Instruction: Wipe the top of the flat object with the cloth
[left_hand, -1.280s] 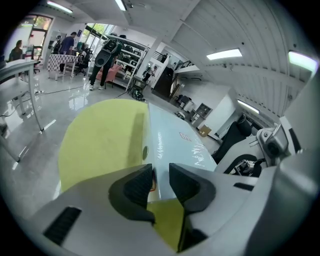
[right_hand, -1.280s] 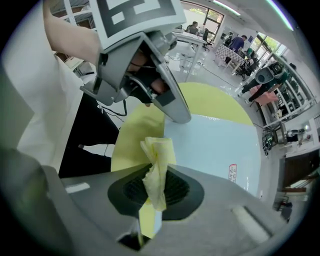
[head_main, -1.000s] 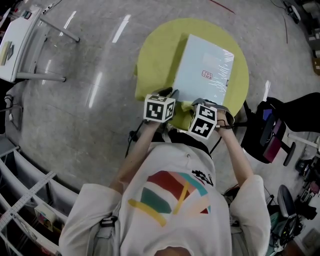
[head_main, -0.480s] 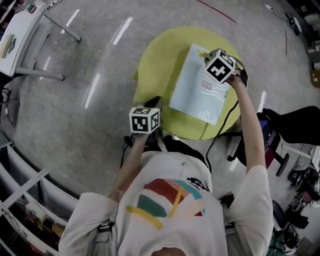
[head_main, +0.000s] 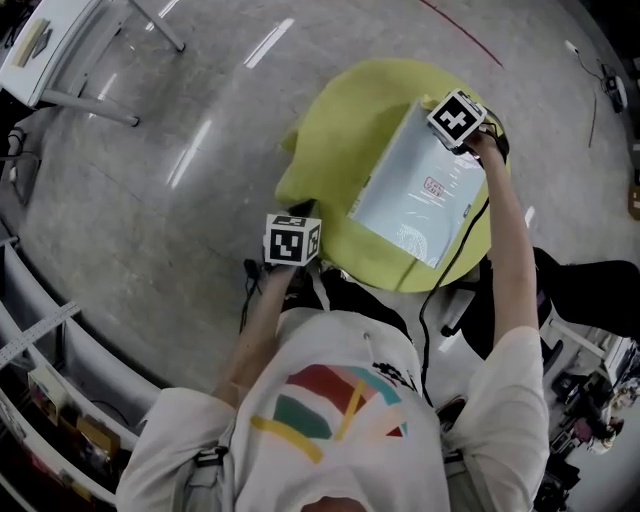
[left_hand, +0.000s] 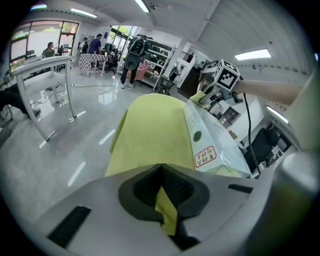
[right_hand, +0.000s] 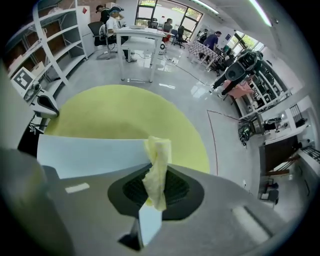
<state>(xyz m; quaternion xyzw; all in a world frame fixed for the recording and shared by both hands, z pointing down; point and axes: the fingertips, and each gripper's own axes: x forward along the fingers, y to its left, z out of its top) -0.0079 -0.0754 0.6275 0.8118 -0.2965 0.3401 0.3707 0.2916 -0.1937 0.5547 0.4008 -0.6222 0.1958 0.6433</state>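
A light blue flat package (head_main: 415, 200) lies on a round table under a yellow-green cover (head_main: 340, 130). My right gripper (head_main: 448, 112) is at the package's far corner, shut on a bunched pale yellow cloth (right_hand: 157, 165) that stands up between its jaws (right_hand: 156, 192) over the package's edge (right_hand: 90, 150). My left gripper (head_main: 297, 222) is at the table's near-left rim, apart from the package. Its jaws (left_hand: 162, 192) are shut, with a strip of the yellow cover (left_hand: 150, 135) pinched between them. The package's labelled side (left_hand: 215, 145) shows to the right.
A white table on metal legs (head_main: 60, 50) stands at the upper left, and shelving (head_main: 40, 380) runs along the lower left. A black chair (head_main: 590, 290) sits right of the table. A black cable (head_main: 450, 260) hangs from the right gripper. Several people stand far off (right_hand: 112, 15).
The right gripper carried the cloth from the package's near edge across its top to the far corner. The left gripper drew back to the table's near-left rim.
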